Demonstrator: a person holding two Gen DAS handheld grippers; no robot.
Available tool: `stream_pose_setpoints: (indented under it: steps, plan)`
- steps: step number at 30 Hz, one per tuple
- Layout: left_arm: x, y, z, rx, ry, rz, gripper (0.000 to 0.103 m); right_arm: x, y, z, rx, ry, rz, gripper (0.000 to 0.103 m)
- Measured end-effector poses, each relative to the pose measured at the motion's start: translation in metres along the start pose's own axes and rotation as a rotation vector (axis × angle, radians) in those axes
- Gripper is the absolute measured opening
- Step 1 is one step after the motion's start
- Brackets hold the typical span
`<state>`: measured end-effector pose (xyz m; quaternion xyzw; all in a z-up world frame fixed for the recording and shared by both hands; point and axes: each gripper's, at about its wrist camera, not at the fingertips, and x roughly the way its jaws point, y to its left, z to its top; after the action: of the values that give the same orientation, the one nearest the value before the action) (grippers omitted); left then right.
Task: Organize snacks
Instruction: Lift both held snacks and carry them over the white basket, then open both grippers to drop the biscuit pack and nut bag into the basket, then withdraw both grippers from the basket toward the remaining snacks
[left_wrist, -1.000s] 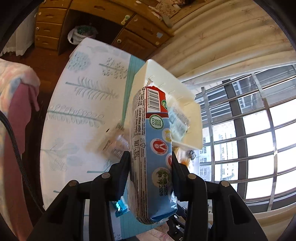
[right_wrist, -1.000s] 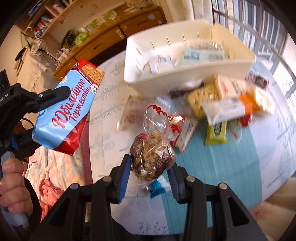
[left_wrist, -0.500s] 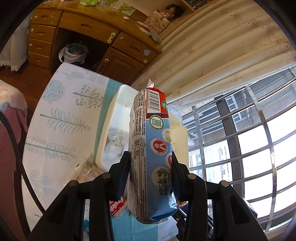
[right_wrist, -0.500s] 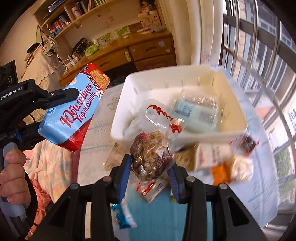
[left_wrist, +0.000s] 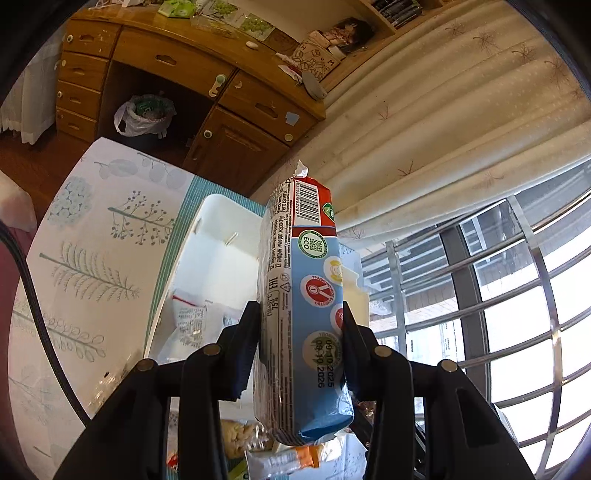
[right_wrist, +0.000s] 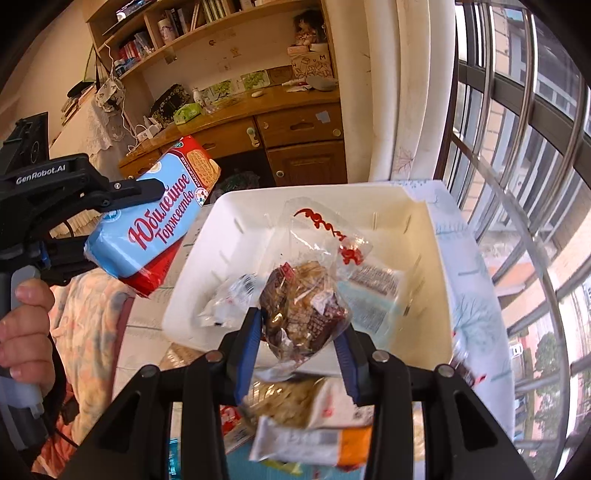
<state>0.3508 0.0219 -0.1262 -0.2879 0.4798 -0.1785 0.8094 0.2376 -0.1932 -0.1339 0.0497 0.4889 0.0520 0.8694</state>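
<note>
Left tongs (left_wrist: 301, 325): clenched on a long blue-and-red biscuit packet (left_wrist: 303, 295), held aloft beside the tub. Right tongs (right_wrist: 301, 325): narrowly parted, gripping a clear cellophane bag of brown nut sweets (right_wrist: 303, 306) over the tub's near edge. White rectangular plastic tub (right_wrist: 439, 266) on the bench (leaf-print cloth): holds a pale blue packet (right_wrist: 373, 295) and small clear wrappers. Left hand (right_wrist: 26, 332) wraps the handle, tongs angled downward.
</note>
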Motion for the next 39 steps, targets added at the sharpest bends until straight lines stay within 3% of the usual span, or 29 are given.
stream_pose_setpoints:
  steps: [6, 9, 10, 11, 14, 25, 39]
  plan:
    - [0.012, -0.005, 0.004, -0.006, -0.019, 0.058, 0.043, 0.011, -0.015, 0.007, -0.017, 0.02, -0.023, 0.04]
    - [0.007, -0.007, 0.004, 0.002, -0.04, 0.065, 0.071, 0.016, -0.018, 0.008, -0.01, 0.03, -0.037, 0.041]
    - [0.005, -0.009, 0.004, 0.002, -0.045, 0.064, 0.08, 0.017, -0.019, 0.008, -0.007, 0.029, -0.045, 0.048]
    - [0.0, -0.011, 0.005, 0.006, -0.054, 0.059, 0.08, 0.016, -0.02, 0.008, 0.002, 0.02, -0.051, 0.055]
    - [-0.011, -0.016, 0.005, 0.014, -0.066, 0.061, 0.08, 0.013, -0.023, 0.008, 0.02, 0.007, -0.032, 0.06]
    - [-0.054, -0.016, -0.031, 0.047, -0.085, 0.1, 0.08, -0.001, -0.019, -0.003, 0.02, -0.02, 0.006, 0.062]
    - [-0.113, 0.018, -0.111, 0.104, -0.029, 0.165, 0.08, -0.033, -0.001, -0.042, 0.107, -0.036, -0.003, 0.062]
